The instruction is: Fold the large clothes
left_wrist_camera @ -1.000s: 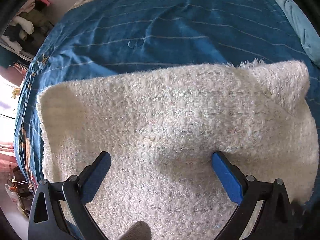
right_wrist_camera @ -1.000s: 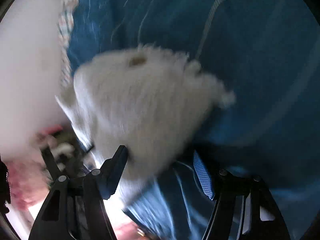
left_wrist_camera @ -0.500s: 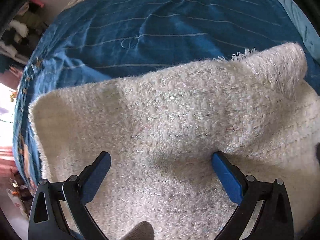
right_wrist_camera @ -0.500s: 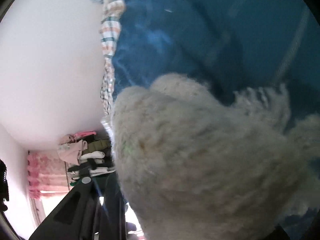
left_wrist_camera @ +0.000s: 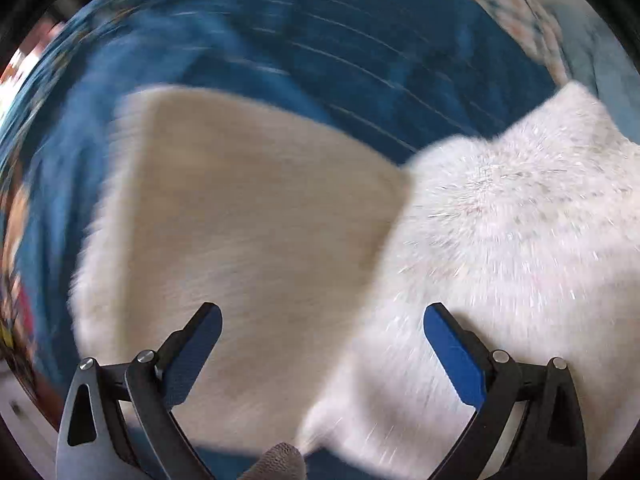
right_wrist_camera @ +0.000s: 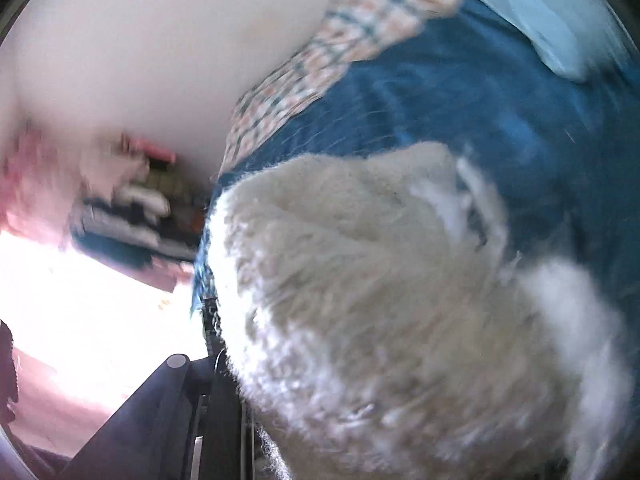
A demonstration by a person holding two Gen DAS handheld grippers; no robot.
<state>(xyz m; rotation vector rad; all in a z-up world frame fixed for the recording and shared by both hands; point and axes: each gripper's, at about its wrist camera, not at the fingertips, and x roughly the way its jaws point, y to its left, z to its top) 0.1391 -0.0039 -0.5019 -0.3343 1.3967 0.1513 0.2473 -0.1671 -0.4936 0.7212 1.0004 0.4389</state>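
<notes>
A large fluffy cream-white garment (left_wrist_camera: 248,240) lies on a blue bedspread (left_wrist_camera: 340,60). In the left wrist view a raised flap of it (left_wrist_camera: 520,220) is folding over from the right. My left gripper (left_wrist_camera: 320,328) hovers just above the garment, jaws wide open, empty. In the right wrist view the garment (right_wrist_camera: 380,300) bunches up close in front of the camera and hides the fingertips. Only the dark left finger base (right_wrist_camera: 176,408) shows. The cloth hangs from where the jaws sit, so the right gripper appears shut on it. Both views are motion-blurred.
The blue bedspread (right_wrist_camera: 480,100) stretches beyond the garment. A checked cloth (right_wrist_camera: 320,60) and a light blue cloth (right_wrist_camera: 540,8) lie at the bed's far edge by a white wall. Piled clothes (right_wrist_camera: 132,200) and a bright window sit at the left.
The right gripper closed on the garment's edge and has lifted it up and across. In the left wrist view the flap now rises higher and the camera has swung sideways.
</notes>
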